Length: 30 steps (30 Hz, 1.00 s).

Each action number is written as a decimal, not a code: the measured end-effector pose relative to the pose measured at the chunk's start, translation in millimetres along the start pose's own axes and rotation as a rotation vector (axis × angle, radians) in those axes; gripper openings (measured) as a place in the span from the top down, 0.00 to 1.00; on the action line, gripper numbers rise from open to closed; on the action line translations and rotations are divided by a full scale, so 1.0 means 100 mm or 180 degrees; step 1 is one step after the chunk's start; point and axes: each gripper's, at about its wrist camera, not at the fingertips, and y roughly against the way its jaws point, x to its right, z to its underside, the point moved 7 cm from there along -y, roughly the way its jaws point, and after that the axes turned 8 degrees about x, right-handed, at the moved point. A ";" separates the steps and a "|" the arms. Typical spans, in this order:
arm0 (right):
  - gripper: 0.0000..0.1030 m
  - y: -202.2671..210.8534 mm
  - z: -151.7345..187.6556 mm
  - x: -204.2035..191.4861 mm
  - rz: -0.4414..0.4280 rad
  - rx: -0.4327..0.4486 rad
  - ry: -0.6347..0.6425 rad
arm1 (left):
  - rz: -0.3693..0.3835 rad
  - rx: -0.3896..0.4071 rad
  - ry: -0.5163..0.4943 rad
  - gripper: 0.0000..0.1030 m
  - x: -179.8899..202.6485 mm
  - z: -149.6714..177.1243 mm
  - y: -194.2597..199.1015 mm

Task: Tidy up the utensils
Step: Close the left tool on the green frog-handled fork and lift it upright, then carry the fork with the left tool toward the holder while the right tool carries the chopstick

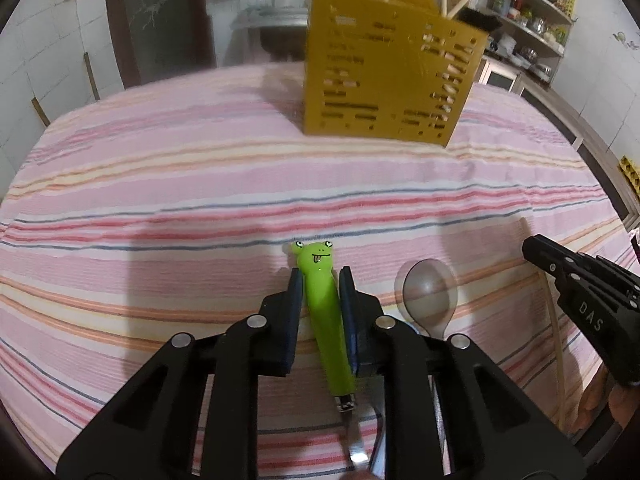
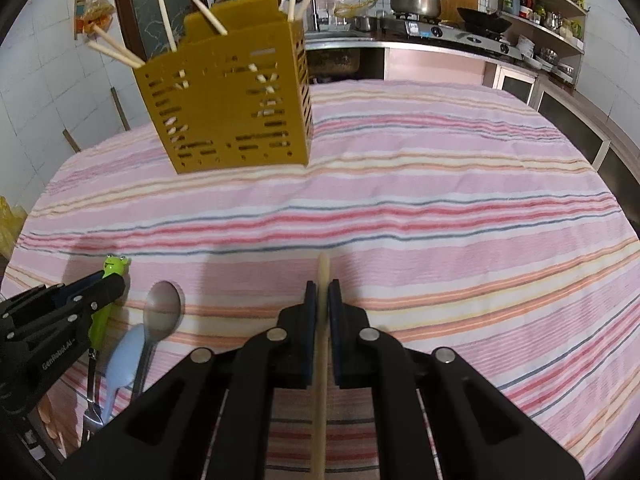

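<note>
A yellow slotted utensil holder stands at the far side of the striped table, with several chopsticks sticking out; it also shows in the right wrist view. My left gripper is shut on a green frog-handled utensil, low over the cloth. My right gripper is shut on a pale chopstick that runs forward between the pads. A metal spoon and a light blue spoon lie on the cloth between the grippers.
The table carries a pink striped cloth. Behind it stand a kitchen counter with a gas stove and pot and shelves of dishes. A tiled wall is at the left.
</note>
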 end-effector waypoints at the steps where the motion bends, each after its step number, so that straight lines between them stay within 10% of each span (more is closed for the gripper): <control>1: 0.94 0.01 -0.01 -0.01 -0.0008 0.0021 -0.0007 | 0.0005 0.0047 -0.0005 0.86 0.00 -0.02 0.03; 30: 0.94 0.81 -0.63 -0.15 -0.0184 0.1180 -0.0053 | -0.0160 0.1338 -0.0049 0.86 -0.22 -0.43 1.06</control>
